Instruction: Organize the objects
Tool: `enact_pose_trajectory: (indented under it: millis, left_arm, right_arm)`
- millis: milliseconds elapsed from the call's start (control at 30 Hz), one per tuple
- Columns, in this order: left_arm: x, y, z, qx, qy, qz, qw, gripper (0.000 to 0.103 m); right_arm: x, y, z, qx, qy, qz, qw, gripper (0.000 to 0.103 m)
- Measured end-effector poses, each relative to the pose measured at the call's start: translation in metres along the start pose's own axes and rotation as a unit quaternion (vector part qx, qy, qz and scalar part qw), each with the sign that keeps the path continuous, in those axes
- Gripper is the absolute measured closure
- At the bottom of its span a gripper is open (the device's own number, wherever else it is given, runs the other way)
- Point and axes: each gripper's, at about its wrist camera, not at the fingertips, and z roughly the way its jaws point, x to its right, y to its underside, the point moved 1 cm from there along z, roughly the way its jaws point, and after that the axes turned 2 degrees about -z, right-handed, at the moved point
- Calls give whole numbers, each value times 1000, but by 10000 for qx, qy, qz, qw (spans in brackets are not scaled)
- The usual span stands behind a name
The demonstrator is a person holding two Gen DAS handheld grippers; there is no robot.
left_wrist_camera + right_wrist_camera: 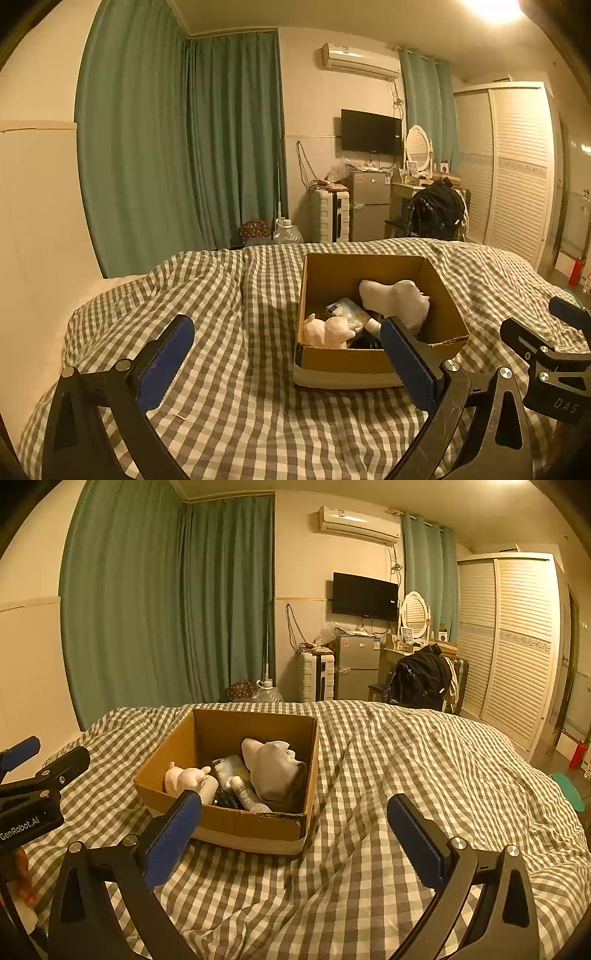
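Note:
An open cardboard box (347,360) (255,829) sits on the checked bed cover. It holds a white sock (395,299) (271,771), a white plush toy (327,330) (190,779), a pale blue packet (345,308) (229,766), a small white tube (247,795) and a dark item. My left gripper (286,360) is open and empty, above the cover in front of the box, its right finger over the box's near edge. My right gripper (295,836) is open and empty, in front of the box's right corner. Each gripper shows at the edge of the other's view.
The grey-and-white checked bed cover (229,314) (406,768) fills the foreground. Beyond the bed stand green curtains (177,147), a white suitcase (330,214), a small fridge (369,203), a chair with a black bag (436,212) and a louvred wardrobe (517,177).

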Motion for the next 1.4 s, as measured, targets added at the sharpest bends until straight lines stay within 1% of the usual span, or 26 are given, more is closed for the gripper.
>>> enact_pose_trajectory:
  millis: [833,1400]
  left_arm:
    - [3,3,3,-55,-7,107,9999,0]
    - [2,5,3,-89,12,79,9999,0]
  right_arm:
    - [-4,3,1,-53,-6,-61,10000,2]
    - [-4,4,2,-69,4,-70,10000,2]
